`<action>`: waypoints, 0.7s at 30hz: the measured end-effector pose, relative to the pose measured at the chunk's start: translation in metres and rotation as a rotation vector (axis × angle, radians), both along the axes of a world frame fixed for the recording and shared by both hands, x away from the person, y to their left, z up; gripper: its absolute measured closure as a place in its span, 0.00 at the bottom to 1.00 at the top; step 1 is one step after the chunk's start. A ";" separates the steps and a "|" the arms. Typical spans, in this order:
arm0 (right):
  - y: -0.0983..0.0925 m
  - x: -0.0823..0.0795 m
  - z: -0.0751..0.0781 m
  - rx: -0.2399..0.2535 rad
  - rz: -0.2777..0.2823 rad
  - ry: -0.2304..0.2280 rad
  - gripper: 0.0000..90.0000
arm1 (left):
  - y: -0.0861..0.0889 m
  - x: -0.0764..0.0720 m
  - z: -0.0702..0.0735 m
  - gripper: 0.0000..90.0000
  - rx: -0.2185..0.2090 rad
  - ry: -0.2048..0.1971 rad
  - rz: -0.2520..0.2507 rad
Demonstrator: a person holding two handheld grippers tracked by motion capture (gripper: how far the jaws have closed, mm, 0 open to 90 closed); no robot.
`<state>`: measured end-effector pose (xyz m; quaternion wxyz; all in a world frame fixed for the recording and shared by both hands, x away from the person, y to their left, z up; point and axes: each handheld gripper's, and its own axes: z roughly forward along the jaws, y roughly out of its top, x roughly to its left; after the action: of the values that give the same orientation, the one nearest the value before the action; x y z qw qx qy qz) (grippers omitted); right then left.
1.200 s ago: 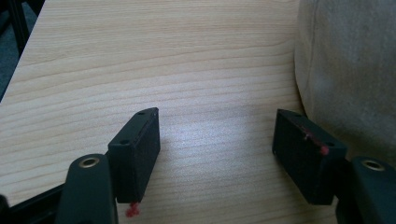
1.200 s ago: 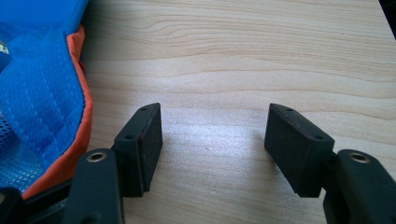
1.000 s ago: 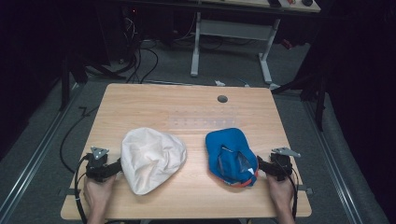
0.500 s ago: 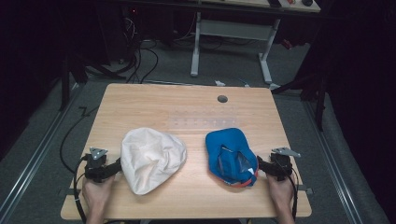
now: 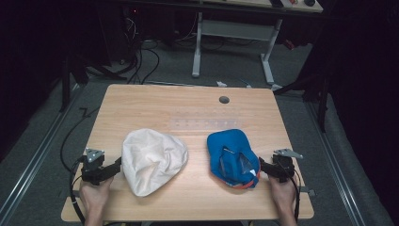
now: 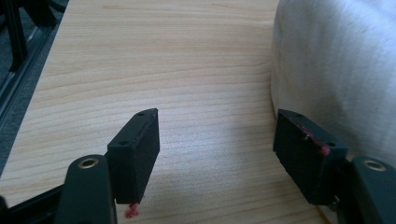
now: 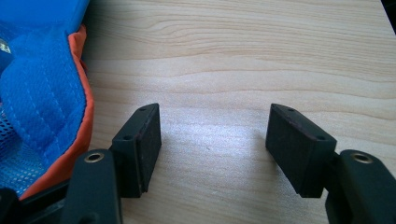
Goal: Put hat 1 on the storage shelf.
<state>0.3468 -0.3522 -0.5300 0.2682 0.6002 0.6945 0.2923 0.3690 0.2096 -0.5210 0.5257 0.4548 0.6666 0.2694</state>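
Resting low on the tabletop (image 5: 188,113), the left gripper (image 5: 114,165) points toward the cream cap (image 5: 151,159), and its jaws stand apart with nothing but bare wood between them. They have just been opening a little further. In the left gripper view the cream cap (image 6: 336,70) lies just beyond and to the side of one jaw, its pale fabric edge right beside that jaw's outer face; whether it touches is hard to tell.

On the other side, the right gripper (image 5: 263,165) also lies low near the tabletop's front edge, jaws apart and empty. The blue cap (image 5: 233,157) sits upside down just ahead of these jaws, its orange-trimmed rim nearest them. In the right gripper view the blue cap (image 7: 42,93) shows beside the outer face of one jaw, mesh lining and orange edge turned up, with plain wood in the gap between the jaws.
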 end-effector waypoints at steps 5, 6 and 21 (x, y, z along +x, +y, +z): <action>0.000 0.000 0.000 0.000 0.000 0.000 0.40 | 0.001 -0.008 0.012 0.34 -0.027 -0.018 -0.009; 0.000 0.000 0.000 0.001 -0.001 0.001 0.40 | 0.001 -0.010 0.014 0.34 -0.036 -0.021 -0.014; 0.000 0.000 0.000 0.000 -0.002 0.000 0.40 | -0.014 -0.039 0.053 0.28 -0.126 -0.074 -0.056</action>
<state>0.3469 -0.3520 -0.5300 0.2685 0.6009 0.6938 0.2923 0.3298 0.1956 -0.4680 0.5851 0.4289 0.6492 0.2285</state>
